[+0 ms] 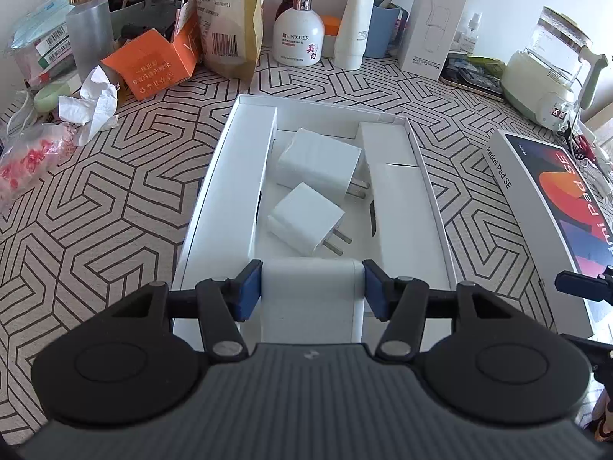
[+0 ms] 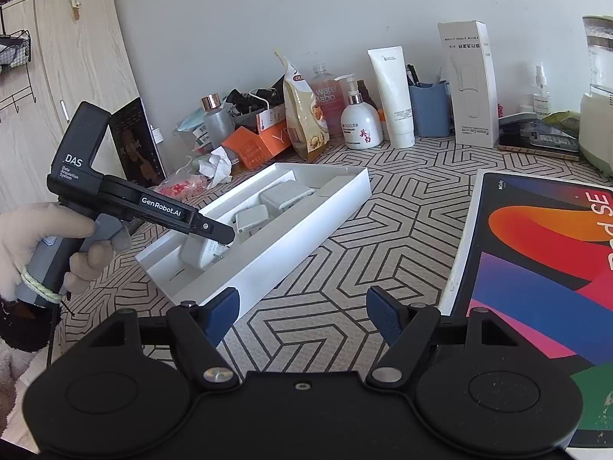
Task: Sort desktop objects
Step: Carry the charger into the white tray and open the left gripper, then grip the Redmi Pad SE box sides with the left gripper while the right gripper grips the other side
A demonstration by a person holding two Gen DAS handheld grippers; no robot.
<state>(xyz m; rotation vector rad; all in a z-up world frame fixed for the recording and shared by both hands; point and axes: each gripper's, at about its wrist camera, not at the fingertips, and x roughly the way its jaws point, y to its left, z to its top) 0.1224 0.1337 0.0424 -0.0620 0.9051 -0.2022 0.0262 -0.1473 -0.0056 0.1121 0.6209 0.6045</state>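
An open white box tray [image 1: 230, 176] lies mid-table and also shows in the right wrist view [image 2: 306, 230]. Two white plug chargers lie inside it, one farther [image 1: 320, 161] and one nearer [image 1: 306, 218]. My left gripper [image 1: 312, 287] is shut on a third white charger [image 1: 312, 291], held over the tray's near end; the right wrist view shows that charger [image 2: 205, 251] under the left gripper's fingers [image 2: 218, 232]. My right gripper [image 2: 302, 314] is open and empty above the tablecloth, between the tray and the Redmi Pad SE lid [image 2: 536, 268].
The Redmi Pad SE box lid [image 1: 555, 207] lies right of the tray. Along the back wall stand an orange carton [image 1: 153, 65], a snack bag [image 1: 233, 19], a pump bottle [image 1: 299, 34], a white tube [image 1: 356, 19], a tall white box [image 1: 436, 19] and a kettle [image 1: 548, 73]. Crumpled tissue [image 1: 95, 103] lies left.
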